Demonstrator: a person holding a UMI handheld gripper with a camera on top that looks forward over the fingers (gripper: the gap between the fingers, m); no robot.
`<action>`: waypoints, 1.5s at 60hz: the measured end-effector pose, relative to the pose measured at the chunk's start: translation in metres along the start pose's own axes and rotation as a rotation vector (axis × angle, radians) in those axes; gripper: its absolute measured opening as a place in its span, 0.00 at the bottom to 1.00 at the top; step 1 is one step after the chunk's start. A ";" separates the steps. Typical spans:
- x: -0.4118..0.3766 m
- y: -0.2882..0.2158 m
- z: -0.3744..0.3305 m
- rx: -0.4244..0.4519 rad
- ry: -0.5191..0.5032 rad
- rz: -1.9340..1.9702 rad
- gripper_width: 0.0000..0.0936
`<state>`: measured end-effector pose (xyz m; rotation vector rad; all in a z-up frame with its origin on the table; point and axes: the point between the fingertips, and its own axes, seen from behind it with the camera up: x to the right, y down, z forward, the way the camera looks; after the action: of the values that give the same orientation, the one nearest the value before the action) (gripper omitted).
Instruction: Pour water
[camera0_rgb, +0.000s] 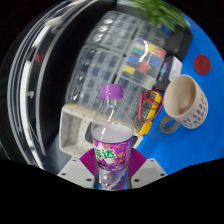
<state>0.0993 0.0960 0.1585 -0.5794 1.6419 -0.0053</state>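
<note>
Gripper view is looking forward along the two fingers, with the gripper (111, 172) held roughly level and low over a blue table (190, 160). Both fingers are pressing on the lower body of a clear plastic bottle (111, 135), one at each side, so the tool is clamped on it. The bottle is standing upright between the fingers, its purple cap (111, 93) at the top. A purple and green label (110, 157) is wrapping the lower part of the bottle; its writing is too small to read.

Just to the right of the bottle and a little farther off, a cream mug (187, 101) with a dotted pattern is sitting on the table, its mouth tilted toward the camera and its handle on the near side. Between bottle and mug, a dark bottle with a yellow label (151, 105) is standing; the text on it is not legible. Farther back, a white wire rack (105, 62) is filling the left and middle, with green leaves (160, 12) at the far right. A red round shape (203, 64) is showing beyond the mug.
</note>
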 end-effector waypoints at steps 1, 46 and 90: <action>0.000 -0.005 0.000 0.006 -0.007 0.036 0.39; 0.014 -0.055 0.001 0.015 -0.040 0.717 0.39; 0.042 -0.281 -0.065 0.212 0.340 -1.043 0.41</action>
<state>0.1397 -0.1852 0.2238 -1.2527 1.4538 -1.0718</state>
